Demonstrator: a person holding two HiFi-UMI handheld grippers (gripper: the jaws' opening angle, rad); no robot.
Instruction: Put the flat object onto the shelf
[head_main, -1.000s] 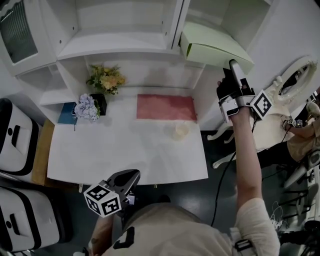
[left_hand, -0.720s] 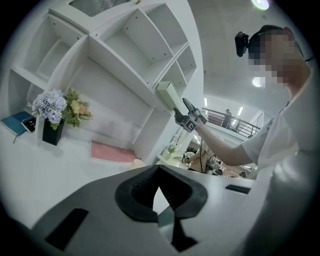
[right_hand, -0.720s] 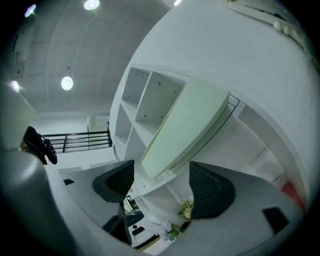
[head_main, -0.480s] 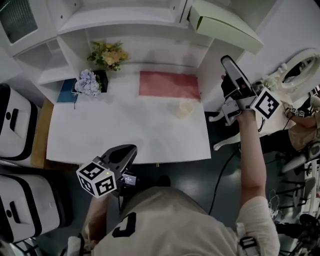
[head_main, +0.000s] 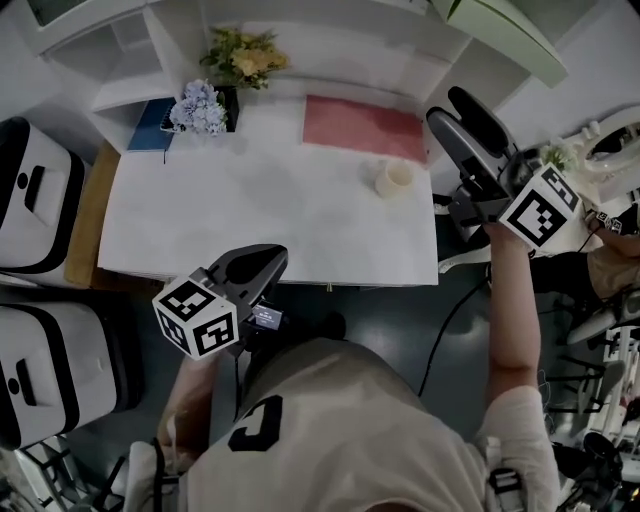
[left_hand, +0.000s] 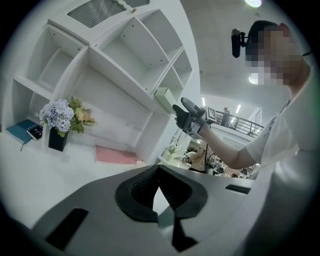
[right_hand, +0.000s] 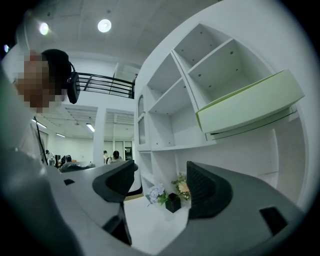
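White shelving (right_hand: 170, 95) rises behind the desk (head_main: 250, 200), and the flat green board (head_main: 505, 35) already lies on one of its upper right shelves, with one end seeming to stick out past the shelf front. We hold the right gripper (head_main: 450, 108) just off the desk's right edge. Its jaws stand well apart with nothing between them. The board lies up and ahead of it, near but not touching, and its long axis runs slantwise across the line of the jaws. Our left gripper (head_main: 270, 262) hangs low by the near edge of the desk, jaws together on nothing, well apart from the board. We judge the right arm far nearer for any last push, and that push would have to go along the board's length
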